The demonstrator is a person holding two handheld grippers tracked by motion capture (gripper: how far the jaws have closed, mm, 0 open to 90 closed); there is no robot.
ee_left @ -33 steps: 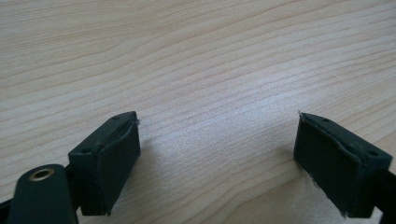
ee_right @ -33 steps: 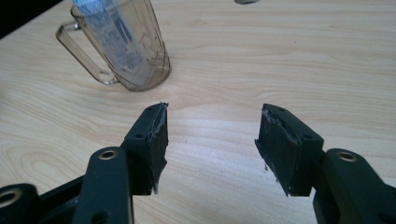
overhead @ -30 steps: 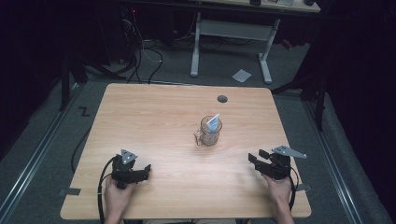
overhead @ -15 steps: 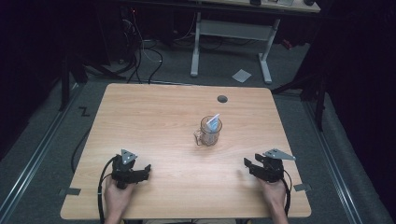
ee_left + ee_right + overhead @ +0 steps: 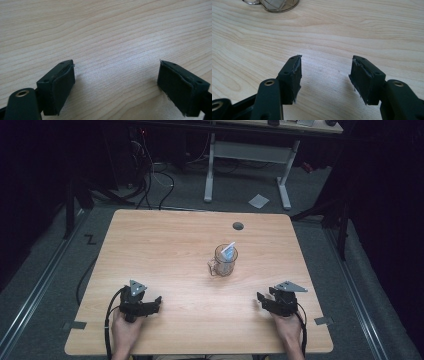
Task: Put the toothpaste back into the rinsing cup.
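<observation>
My right claw (image 5: 261, 299) and left claw (image 5: 156, 302) rest low on the wooden bench (image 5: 165, 245), jaws apart and empty. The glass mug (image 5: 224, 261) with a white-and-blue packet (image 5: 228, 251) stands mid-bench, well ahead, nearer my right. Grey carpet (image 5: 45, 270) and a dark room surround.

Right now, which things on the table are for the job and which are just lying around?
For the job:
- glass mug in the middle of the table, with a white and blue packet sticking out of it
- left tongs, open, holding nothing
- right tongs, open, holding nothing

Just lying about:
- dark round hole near the table's far edge
- white paper on the floor
</observation>
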